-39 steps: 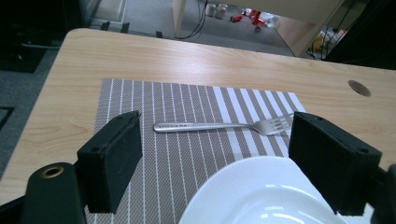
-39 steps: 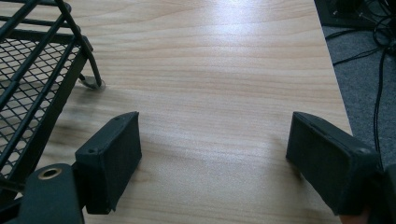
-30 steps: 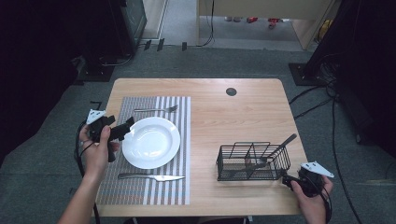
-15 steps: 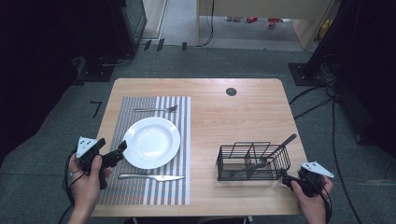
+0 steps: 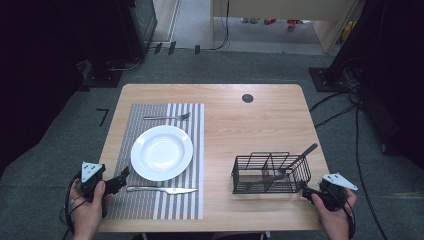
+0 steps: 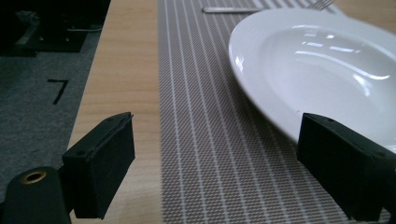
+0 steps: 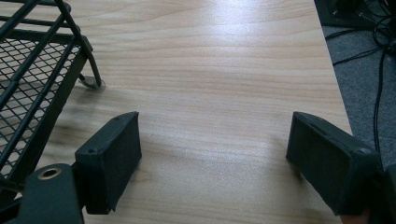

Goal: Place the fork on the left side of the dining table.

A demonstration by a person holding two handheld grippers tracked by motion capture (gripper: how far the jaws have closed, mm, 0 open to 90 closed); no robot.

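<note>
A white plate (image 5: 161, 152) rests on a grey striped placemat (image 5: 150, 200), with a fork (image 5: 167, 117) beyond it and a knife (image 5: 161, 189) in front of it. My left gripper (image 5: 121, 175) is open at the table's front left corner, its jaws pointing at the plate's near rim (image 6: 271, 116) and empty. The placemat (image 6: 205, 140) runs between them. My right gripper (image 5: 306, 193) is open and empty at the front right corner, beside a black wire basket (image 5: 270, 173) that holds a dark utensil (image 5: 297, 158). The basket's corner (image 7: 42, 74) stands left of the jaws.
A dark round grommet (image 5: 247, 98) sits in the tabletop at the back. Bare wood (image 7: 210, 70) lies ahead of the right gripper. Cables (image 5: 350, 115) trail over the grey floor to the right of the table. Dark equipment stands at the back left.
My left gripper has drawn back from the plate's left rim toward the table's front left corner. The right gripper has stayed put.
</note>
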